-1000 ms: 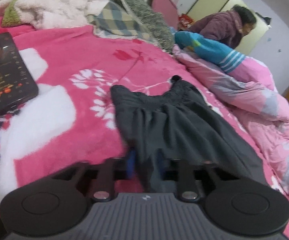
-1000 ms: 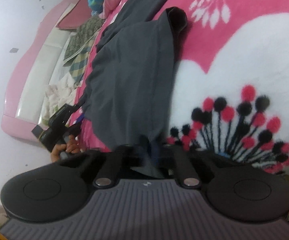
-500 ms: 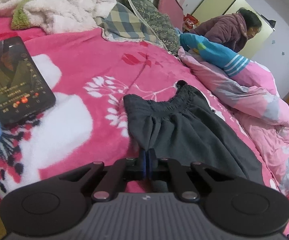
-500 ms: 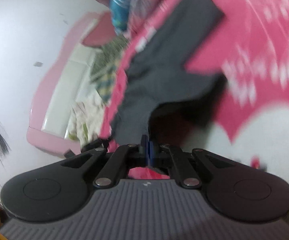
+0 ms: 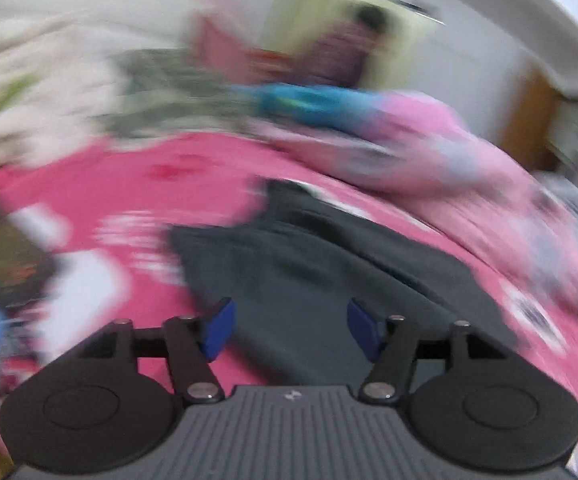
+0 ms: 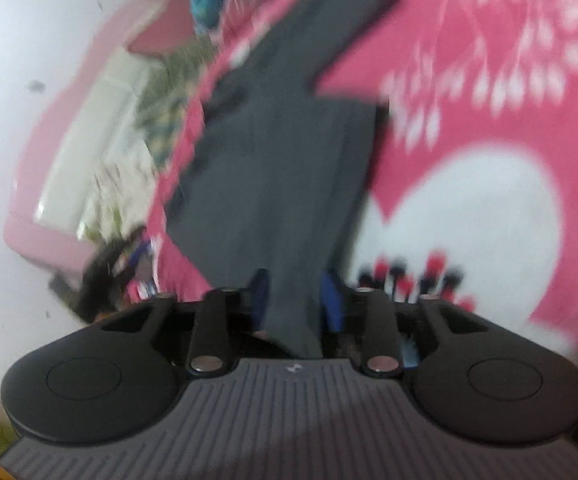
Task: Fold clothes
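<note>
Dark grey trousers lie on the pink flowered blanket. In the blurred left wrist view my left gripper is open wide just above the near edge of the cloth, with nothing between its blue pads. In the right wrist view the trousers lie with one part folded over another. My right gripper is partly open, and a strip of the grey cloth runs between its blue pads.
A phone lies on the blanket at the left. A pink quilt, pillows and a seated person are beyond. The pink bed frame and white floor show in the right wrist view.
Both grippers were shut on the trousers half a second ago. The left one has opened wide and let go. The right one has opened partway. Both cameras are moving fast.
</note>
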`<action>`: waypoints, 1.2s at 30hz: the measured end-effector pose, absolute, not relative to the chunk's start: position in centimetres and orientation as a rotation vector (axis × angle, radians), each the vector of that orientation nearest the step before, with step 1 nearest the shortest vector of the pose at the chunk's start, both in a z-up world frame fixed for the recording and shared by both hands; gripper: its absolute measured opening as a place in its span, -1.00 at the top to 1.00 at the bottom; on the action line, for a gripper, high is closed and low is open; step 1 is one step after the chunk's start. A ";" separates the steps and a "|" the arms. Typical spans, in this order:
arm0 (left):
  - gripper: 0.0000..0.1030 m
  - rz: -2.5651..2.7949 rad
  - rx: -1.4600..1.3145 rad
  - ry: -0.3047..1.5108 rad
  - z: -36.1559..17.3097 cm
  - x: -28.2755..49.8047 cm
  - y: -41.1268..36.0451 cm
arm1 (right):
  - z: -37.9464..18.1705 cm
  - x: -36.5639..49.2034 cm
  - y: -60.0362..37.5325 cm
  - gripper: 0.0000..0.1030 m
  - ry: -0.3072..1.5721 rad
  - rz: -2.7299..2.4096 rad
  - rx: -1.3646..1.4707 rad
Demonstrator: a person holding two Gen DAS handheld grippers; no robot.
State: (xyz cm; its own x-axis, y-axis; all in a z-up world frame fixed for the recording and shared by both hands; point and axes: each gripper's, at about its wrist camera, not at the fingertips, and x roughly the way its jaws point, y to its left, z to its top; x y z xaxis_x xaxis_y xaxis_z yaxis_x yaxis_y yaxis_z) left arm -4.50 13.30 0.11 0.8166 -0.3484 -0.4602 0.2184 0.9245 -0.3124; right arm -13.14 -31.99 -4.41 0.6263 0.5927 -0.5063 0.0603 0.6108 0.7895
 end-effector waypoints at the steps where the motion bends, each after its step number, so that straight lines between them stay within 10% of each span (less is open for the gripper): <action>1: -0.50 -0.400 -0.224 0.557 0.2 -5.1 11.6 | -4.2 -12.8 -32.6 0.24 0.831 0.336 0.869; 8: -0.59 -0.855 -0.045 0.641 -0.6 -8.4 -0.7 | -6.0 -7.6 -33.2 0.25 0.786 0.230 0.759; 11: -0.59 -0.881 -0.059 0.664 -0.8 -8.0 -2.1 | -6.6 -6.2 -32.4 0.91 0.759 0.234 0.708; 30: -0.57 -0.733 -0.478 0.833 -3.6 0.7 1.8 | -4.5 -8.5 -18.1 0.77 0.576 0.774 0.099; 32: -0.39 -0.717 -0.467 0.853 -4.1 1.6 0.6 | -4.2 -8.8 -18.8 0.54 0.583 0.826 0.124; 36: 0.71 -0.703 -0.512 0.857 -4.5 1.6 1.8 | -2.9 -9.4 -24.0 0.39 0.561 0.844 0.299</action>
